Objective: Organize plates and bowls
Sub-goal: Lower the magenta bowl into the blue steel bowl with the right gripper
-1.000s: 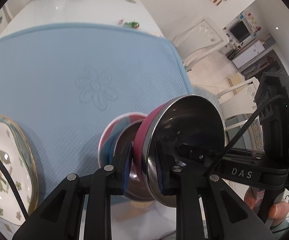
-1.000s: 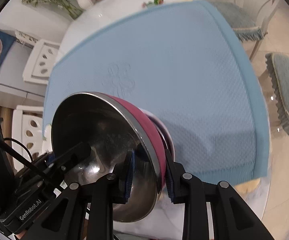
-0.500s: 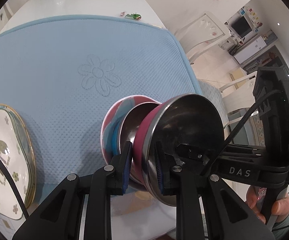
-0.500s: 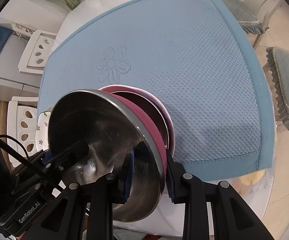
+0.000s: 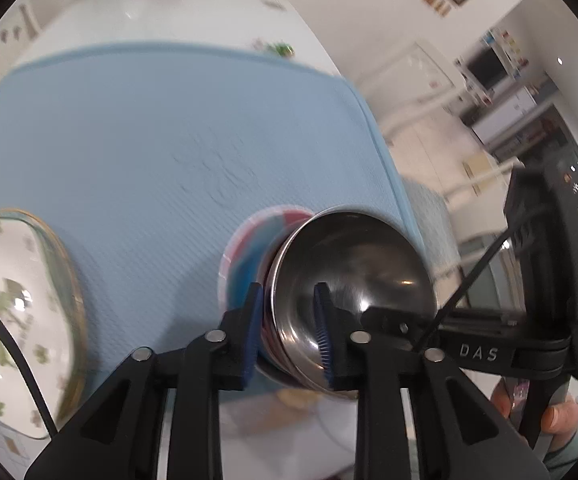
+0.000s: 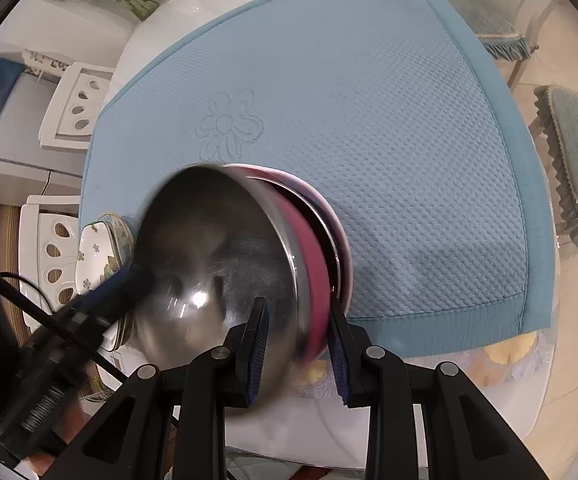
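A steel bowl with a pink outside sits tilted in a pink, blue and white bowl on the blue mat. My left gripper straddles its near rim. Its jaws are opening and the pads stand slack beside the wall. My right gripper straddles the opposite rim the same way, jaws opening. In the right wrist view the steel bowl is blurred with motion. The left gripper's fingers reach into the bowl. The right gripper's fingers also show at the bowl.
Floral plates with gold rims lie at the mat's left edge. The mat covers most of a white table. Cushioned chairs and a white chair stand around it. A hand holds the right gripper.
The steel bowl has tipped down and sunk into the lower bowl, so less of its pink side shows. Both pairs of jaws have widened a little.
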A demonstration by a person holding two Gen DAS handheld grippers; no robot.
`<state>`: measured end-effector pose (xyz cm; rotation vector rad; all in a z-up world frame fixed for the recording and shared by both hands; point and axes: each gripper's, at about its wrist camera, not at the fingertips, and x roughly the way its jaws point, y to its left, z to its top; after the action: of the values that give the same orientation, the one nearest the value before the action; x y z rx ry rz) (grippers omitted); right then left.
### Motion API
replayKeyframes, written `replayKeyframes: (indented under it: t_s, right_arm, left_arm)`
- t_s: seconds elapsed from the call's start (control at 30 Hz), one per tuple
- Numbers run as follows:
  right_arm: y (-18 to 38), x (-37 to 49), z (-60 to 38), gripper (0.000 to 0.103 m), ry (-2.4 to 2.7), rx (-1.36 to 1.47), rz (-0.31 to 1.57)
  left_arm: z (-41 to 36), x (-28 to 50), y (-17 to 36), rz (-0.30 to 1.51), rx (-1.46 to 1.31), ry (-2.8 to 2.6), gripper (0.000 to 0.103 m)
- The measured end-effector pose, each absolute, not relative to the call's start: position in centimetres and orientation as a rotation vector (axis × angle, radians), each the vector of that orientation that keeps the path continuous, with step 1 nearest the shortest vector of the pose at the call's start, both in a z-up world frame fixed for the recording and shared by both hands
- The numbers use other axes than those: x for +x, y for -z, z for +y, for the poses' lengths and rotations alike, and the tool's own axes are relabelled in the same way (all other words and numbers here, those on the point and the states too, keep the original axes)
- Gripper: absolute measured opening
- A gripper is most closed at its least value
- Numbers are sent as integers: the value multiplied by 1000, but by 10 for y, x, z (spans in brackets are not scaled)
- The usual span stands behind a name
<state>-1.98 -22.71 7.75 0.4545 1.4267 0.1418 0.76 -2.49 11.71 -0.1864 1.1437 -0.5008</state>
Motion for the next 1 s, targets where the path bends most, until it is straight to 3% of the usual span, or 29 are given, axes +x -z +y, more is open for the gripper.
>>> replayKeyframes:
  t_s: [1.0]
  right_arm:
    - [-84,-33,-252,31,-214,567,1375]
  left_arm:
    - [-6,15,-100,1208,-287,475,28]
